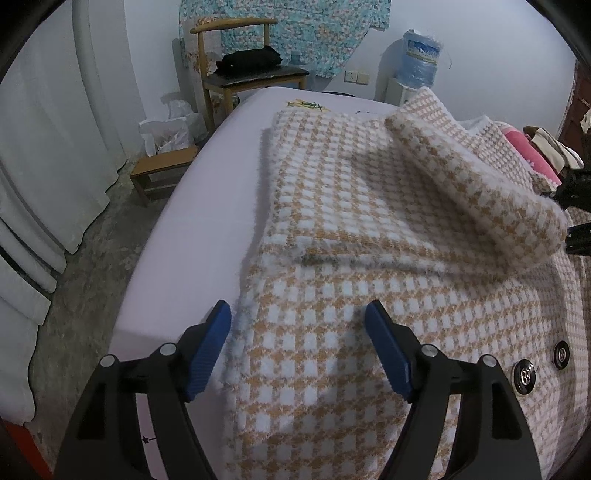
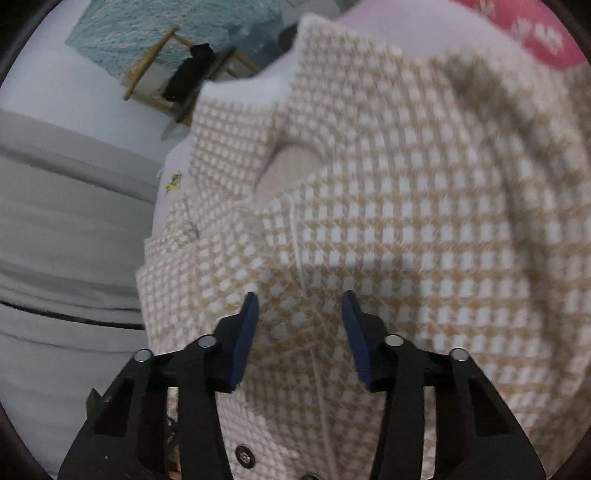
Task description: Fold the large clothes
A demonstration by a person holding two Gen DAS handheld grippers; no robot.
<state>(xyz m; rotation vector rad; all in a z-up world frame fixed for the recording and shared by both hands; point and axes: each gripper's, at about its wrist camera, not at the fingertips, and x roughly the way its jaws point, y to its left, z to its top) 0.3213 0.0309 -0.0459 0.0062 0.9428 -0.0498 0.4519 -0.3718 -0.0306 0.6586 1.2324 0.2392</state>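
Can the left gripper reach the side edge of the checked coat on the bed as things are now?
Probably yes: the left gripper is open just above the checked coat's edge, and nothing lies between.

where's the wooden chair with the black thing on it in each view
Left wrist view: the wooden chair stands upright at top centre-left, beyond the bed's far edge.
Right wrist view: the chair sits at upper left, tilted and blurred.
Shared landmark: the teal patterned cloth hanging right behind it.

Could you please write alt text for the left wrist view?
The open left gripper hovers over a tan-and-white checked coat spread on a pale bed, one sleeve folded across it. A wooden chair stands behind.
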